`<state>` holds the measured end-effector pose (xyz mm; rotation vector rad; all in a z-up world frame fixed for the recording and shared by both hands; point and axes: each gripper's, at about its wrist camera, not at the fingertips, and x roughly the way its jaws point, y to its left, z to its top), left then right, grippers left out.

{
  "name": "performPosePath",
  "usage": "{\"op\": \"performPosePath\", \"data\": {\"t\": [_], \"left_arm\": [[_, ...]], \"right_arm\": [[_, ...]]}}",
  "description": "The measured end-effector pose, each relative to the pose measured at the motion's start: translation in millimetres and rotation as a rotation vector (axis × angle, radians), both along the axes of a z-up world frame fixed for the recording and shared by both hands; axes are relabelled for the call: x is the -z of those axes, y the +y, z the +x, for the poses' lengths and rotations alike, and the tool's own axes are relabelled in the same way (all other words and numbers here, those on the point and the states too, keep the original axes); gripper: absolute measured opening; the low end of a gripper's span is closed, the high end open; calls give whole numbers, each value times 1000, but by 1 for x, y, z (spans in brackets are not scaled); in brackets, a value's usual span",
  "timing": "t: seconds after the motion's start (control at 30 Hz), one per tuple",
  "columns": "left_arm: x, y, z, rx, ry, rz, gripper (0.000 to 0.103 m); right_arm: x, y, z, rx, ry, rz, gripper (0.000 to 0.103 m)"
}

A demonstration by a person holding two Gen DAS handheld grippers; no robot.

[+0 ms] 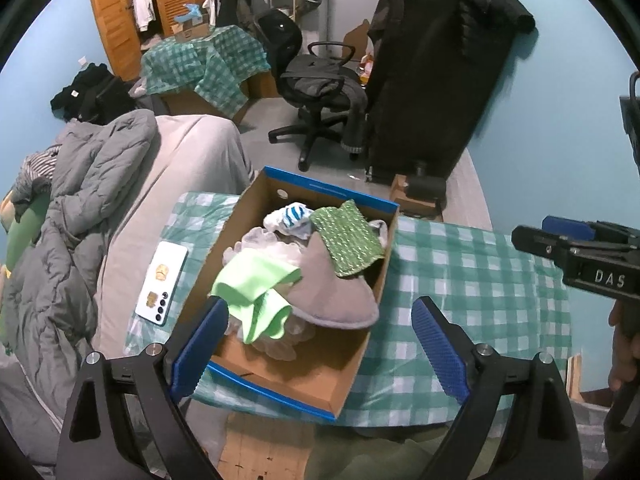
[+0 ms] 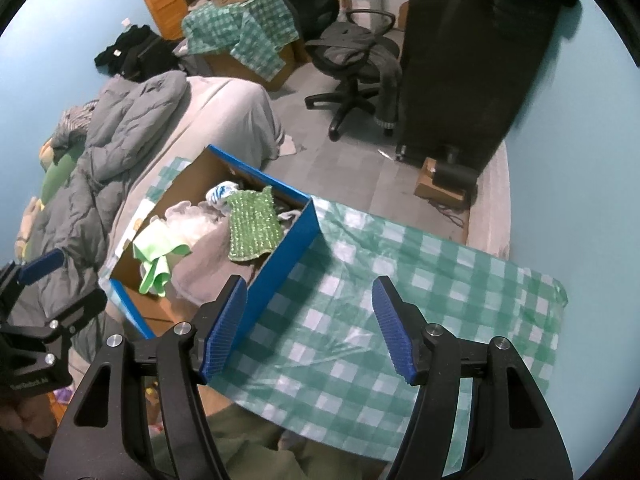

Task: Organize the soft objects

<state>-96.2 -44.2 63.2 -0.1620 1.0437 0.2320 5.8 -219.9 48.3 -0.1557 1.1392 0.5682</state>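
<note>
Both hand-held grippers, left (image 1: 316, 338) and right (image 2: 308, 328), are hovering wide and empty. The soft cloths (image 1: 256, 284) are lying in the cardboard box (image 1: 352, 356) on the desk (image 1: 480, 280); light and limp, they are probably best pinched at a raised fold.

You're standing in a lived-in bedroom at home. At nine o'clock a bed (image 1: 188, 152) carries a rumpled grey quilt (image 1: 76, 184), and a phone (image 1: 162, 282) lies on the checked cloth (image 1: 472, 280) beside it. Up at eleven o'clock a wooden wardrobe (image 1: 114, 12) stands with its slatted doors open and shirts hanging inside. At twelve o'clock you see an office chair (image 1: 316, 80) with clothes thrown over the seat, and a tall black rack (image 1: 432, 80) draped in a dark jacket at one o'clock. Pale blue walls (image 1: 568, 80) close the room in, and a cardboard box (image 1: 288, 376) of soft odds and ends sits right below you
</note>
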Motion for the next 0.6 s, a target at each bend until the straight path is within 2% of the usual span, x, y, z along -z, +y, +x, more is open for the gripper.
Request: {"op": "performPosePath", "data": {"t": [0.23, 0.6], "left_arm": [[-3, -13, -6, 57, 10, 44, 94], [-4, -7, -8, 30, 14, 33, 94]], "right_arm": [[-14, -4, -10, 11, -38, -3, 65], [-15, -6, -16, 12, -37, 9, 65]]}}
